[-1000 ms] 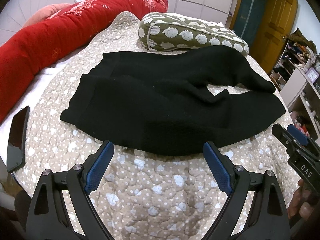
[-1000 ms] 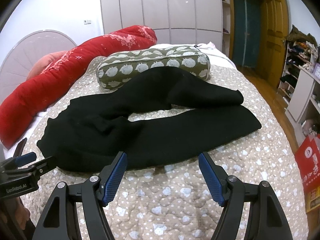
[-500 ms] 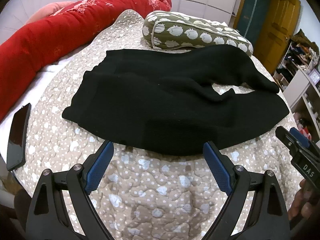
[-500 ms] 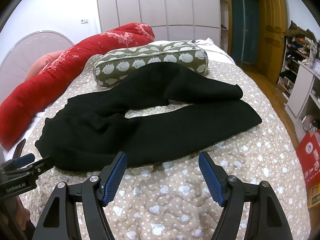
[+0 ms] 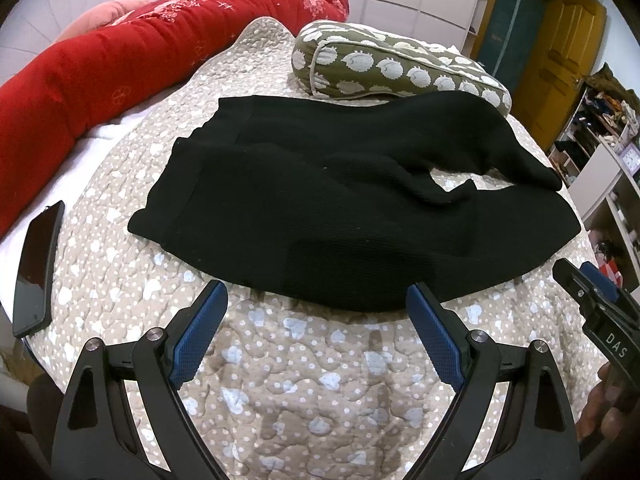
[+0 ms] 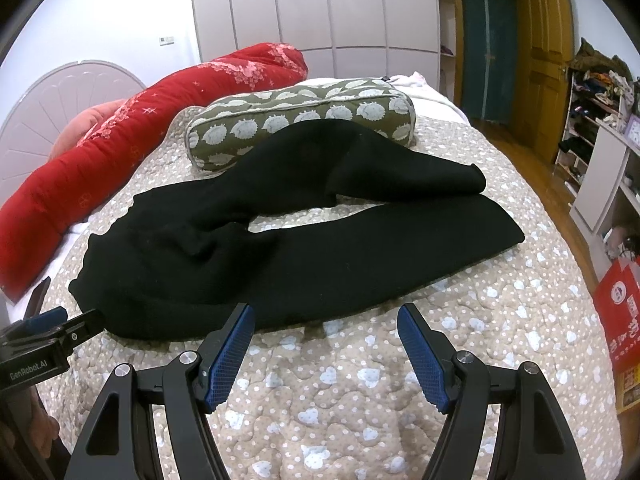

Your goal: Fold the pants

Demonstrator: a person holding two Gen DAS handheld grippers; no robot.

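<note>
Black pants [image 5: 340,216] lie spread on the quilted bed, waistband to the left, two legs running right; the far leg rests partly against a green bolster. They also show in the right wrist view [image 6: 280,248]. My left gripper [image 5: 316,332] is open and empty, just short of the pants' near edge. My right gripper [image 6: 326,344] is open and empty, also just short of the near edge, further toward the legs. Each gripper shows at the edge of the other's view.
A green patterned bolster [image 5: 396,72] lies behind the pants. A long red cushion [image 5: 120,60] runs along the far left. A black phone [image 5: 38,268] lies at the bed's left edge. Shelves [image 6: 600,152] and a red bag [image 6: 620,320] stand right of the bed.
Both grippers have drifted slightly, so the pants sit a little higher and further in each view. Both stay open and empty. The pants have not moved.
</note>
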